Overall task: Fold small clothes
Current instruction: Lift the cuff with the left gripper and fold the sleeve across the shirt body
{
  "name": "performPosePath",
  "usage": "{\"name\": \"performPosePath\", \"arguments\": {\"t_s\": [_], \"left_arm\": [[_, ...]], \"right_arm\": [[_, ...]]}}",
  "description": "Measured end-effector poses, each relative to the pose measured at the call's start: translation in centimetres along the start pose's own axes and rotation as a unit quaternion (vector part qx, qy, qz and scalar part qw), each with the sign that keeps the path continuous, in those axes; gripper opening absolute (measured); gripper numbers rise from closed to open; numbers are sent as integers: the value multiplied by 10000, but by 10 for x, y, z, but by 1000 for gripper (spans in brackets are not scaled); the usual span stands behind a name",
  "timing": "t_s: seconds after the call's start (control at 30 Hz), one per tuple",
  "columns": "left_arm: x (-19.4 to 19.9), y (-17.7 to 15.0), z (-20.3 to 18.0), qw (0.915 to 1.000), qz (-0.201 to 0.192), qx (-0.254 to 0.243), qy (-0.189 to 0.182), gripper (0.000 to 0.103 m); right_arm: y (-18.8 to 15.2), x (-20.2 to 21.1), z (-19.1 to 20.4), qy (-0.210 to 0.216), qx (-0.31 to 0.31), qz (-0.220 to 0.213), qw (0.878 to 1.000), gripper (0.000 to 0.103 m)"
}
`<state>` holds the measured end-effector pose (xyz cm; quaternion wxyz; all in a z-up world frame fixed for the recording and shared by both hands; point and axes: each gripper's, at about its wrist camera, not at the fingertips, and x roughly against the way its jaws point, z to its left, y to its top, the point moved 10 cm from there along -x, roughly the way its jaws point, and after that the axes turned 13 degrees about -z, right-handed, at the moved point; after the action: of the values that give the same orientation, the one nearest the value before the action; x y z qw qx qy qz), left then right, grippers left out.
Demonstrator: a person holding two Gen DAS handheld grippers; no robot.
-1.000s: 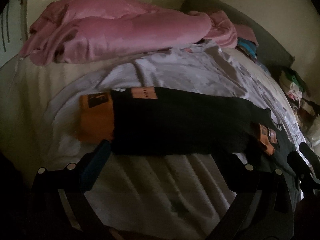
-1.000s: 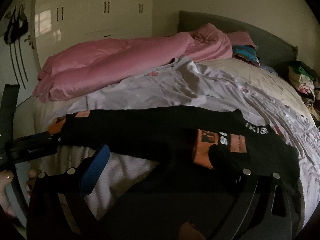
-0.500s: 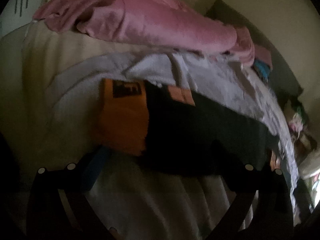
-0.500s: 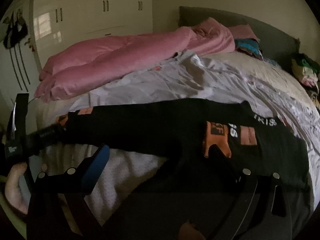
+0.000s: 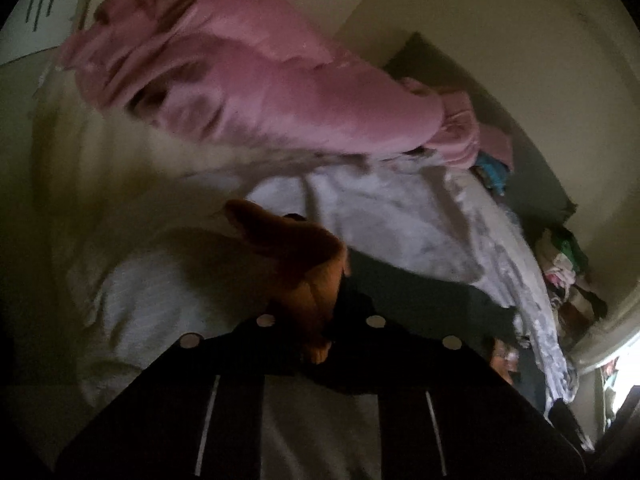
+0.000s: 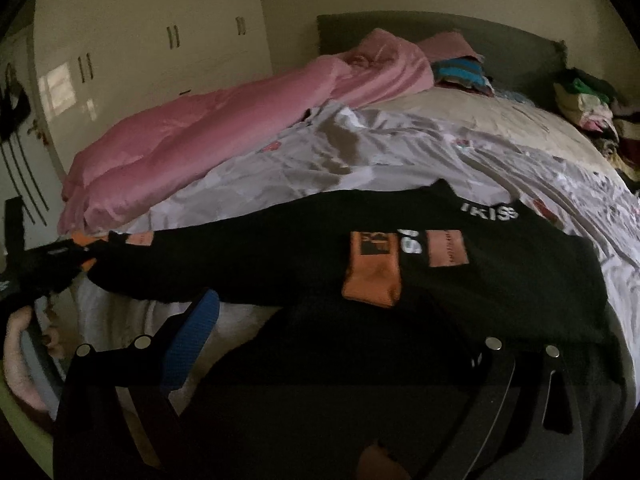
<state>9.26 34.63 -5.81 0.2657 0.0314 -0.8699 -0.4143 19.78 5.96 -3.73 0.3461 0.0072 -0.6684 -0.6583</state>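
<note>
The left gripper (image 5: pixel 320 328) has just clamped onto the orange cuff (image 5: pixel 304 264) of the black top (image 6: pixel 360 260) reading "IKISS"; the right gripper (image 6: pixel 344 344) gapes over it, mid-frame, below a pink duvet (image 6: pixel 208 128).

Shirt (image 6: pixel 360 248) on bed (image 6: pixel 500 120), before blanket (image 6: pixel 224 120)

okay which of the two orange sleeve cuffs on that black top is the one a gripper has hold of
The orange cuff at the outstretched sleeve's end: the left gripper is shut on it. The other cuff lies folded on the black top's chest, untouched.
</note>
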Motion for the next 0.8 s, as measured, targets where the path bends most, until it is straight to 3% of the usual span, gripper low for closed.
{"name": "performPosePath", "arguments": {"t_s": [0.5, 0.8], "left_arm": [[30, 28, -152, 9912, -259, -849, -984, 3], [40, 1, -266, 9735, -54, -1515, -1714, 3]], "right_arm": [[16, 44, -96, -571, -779, -411, 9945, 98], [13, 69, -152, -761, -1307, -564, 9869, 98]]}}
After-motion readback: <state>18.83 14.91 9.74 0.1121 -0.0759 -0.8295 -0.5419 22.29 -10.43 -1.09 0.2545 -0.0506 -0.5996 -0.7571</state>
